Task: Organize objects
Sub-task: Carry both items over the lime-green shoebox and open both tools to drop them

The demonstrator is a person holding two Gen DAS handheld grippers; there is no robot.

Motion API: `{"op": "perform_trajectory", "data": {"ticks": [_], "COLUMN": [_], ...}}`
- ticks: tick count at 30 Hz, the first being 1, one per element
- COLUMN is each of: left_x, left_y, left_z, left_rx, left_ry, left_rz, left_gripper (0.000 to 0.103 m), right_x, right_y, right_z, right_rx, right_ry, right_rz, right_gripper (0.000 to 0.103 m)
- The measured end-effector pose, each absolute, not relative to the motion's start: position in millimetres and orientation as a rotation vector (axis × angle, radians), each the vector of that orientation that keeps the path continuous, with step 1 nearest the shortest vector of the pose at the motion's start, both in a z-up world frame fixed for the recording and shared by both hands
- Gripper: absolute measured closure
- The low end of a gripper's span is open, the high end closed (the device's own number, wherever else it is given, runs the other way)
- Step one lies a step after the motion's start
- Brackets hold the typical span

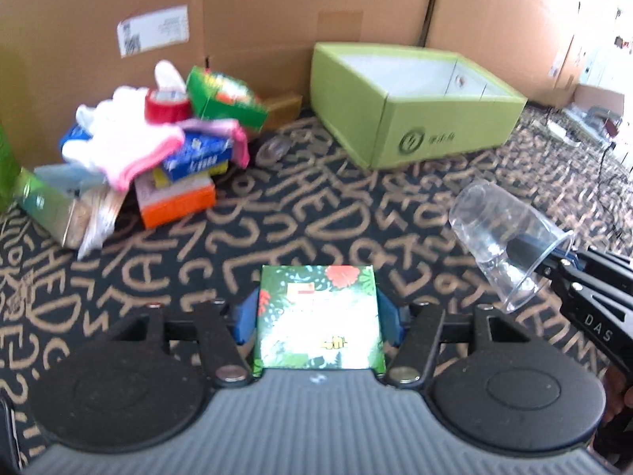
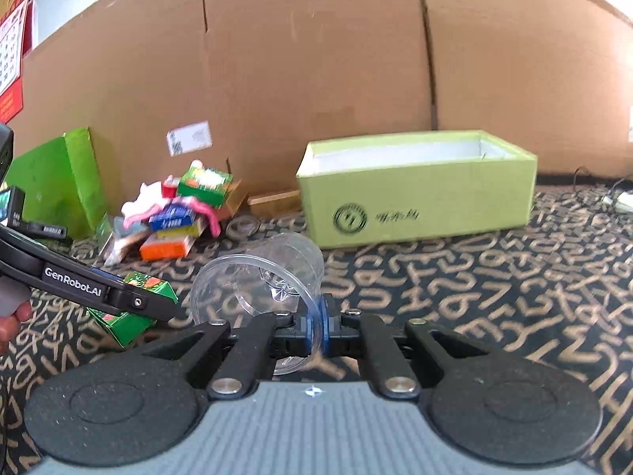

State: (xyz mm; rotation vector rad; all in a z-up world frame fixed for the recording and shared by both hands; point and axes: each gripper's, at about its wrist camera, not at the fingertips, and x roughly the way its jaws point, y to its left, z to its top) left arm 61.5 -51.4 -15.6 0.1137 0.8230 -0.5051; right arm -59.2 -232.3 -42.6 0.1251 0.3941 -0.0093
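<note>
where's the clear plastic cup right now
The clear plastic cup is off the carpet, pinched by its rim in the right gripper, tipped sideways in front of the green box, at far right in the left wrist view.

**Setting: improvised indoor sorting corner, likely an office or storeroom floor**

Floor: dark carpet (image 1: 356,213) patterned with tan letters. Backdrop: tall flattened cardboard sheets (image 2: 316,79) standing as a wall, one with a shipping label (image 1: 153,35). Against them: an open green box (image 1: 411,107) and a heap of small packages and cloth (image 1: 158,150). Far left: a red wall calendar (image 2: 12,39). Far right edge: cables (image 1: 605,150) on the carpet.
</note>
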Motion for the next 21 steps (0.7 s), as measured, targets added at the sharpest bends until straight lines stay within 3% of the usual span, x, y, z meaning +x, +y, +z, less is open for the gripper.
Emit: {"op": "perform_trajectory", "data": {"ticks": [11, 21], "left_x": [78, 160], "left_y": [-89, -159], "left_z": [52, 81], "left_rx": [0.031, -0.084], "left_ry": [0.689, 0.613], "left_rz": [-0.658, -0.651], "left_gripper": [0.043, 0.043], "right_x": [-55, 17], "right_y": [-266, -308], "right_z": [-6, 18], "right_rx": [0.105, 0.083], "right_ry": [0.258, 0.207], "right_rz": [-0.096, -0.191], "right_gripper": [0.096, 0.096]}}
